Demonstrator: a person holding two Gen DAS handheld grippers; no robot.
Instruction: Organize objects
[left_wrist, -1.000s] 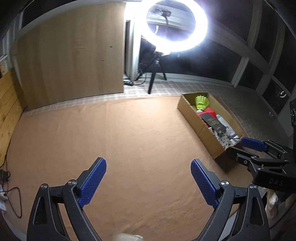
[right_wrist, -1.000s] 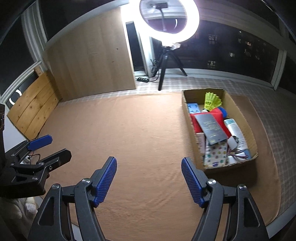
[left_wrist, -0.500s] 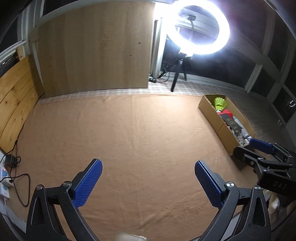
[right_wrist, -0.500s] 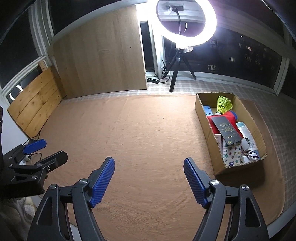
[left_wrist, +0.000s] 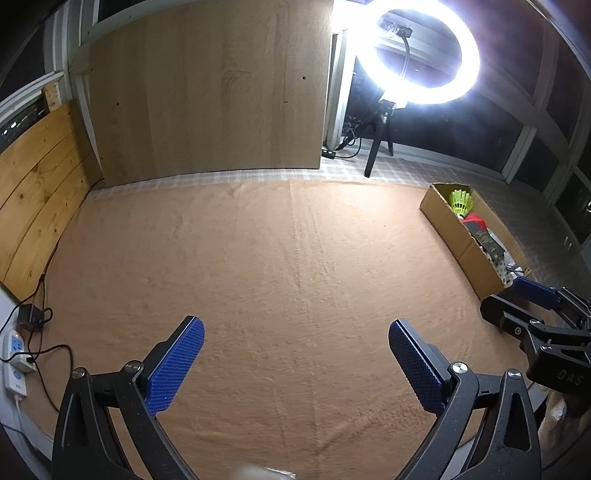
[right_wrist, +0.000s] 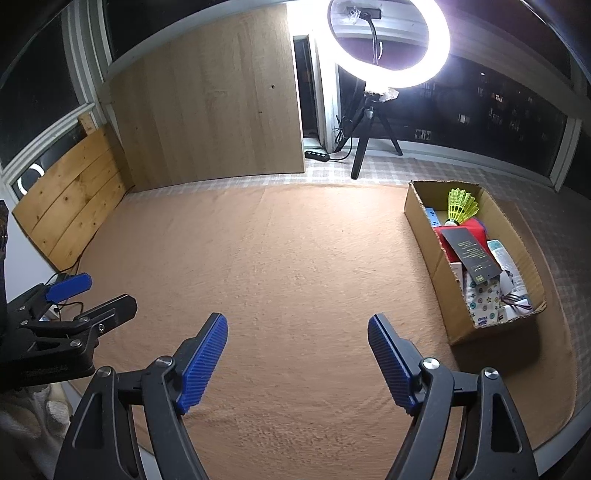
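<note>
A cardboard box (right_wrist: 443, 262) stands on the tan mat at the right; it also shows in the left wrist view (left_wrist: 450, 225). It holds a yellow shuttlecock (right_wrist: 460, 206), a red item, a black booklet (right_wrist: 472, 254), a patterned cloth (right_wrist: 484, 299) and a white bottle. My left gripper (left_wrist: 295, 362) is open and empty above the mat. My right gripper (right_wrist: 297, 358) is open and empty, to the left of the box. Each gripper shows at the edge of the other's view.
A ring light on a tripod (right_wrist: 373, 140) stands behind the mat. A wooden board (right_wrist: 218, 107) leans at the back, planks (right_wrist: 74, 199) at the left. A power strip and cables (left_wrist: 14, 354) lie at the left edge. The mat (right_wrist: 295, 258) covers the floor.
Both grippers have pulled back and turned left, so the box sits farther to the right in both views. Both stay open and empty.
</note>
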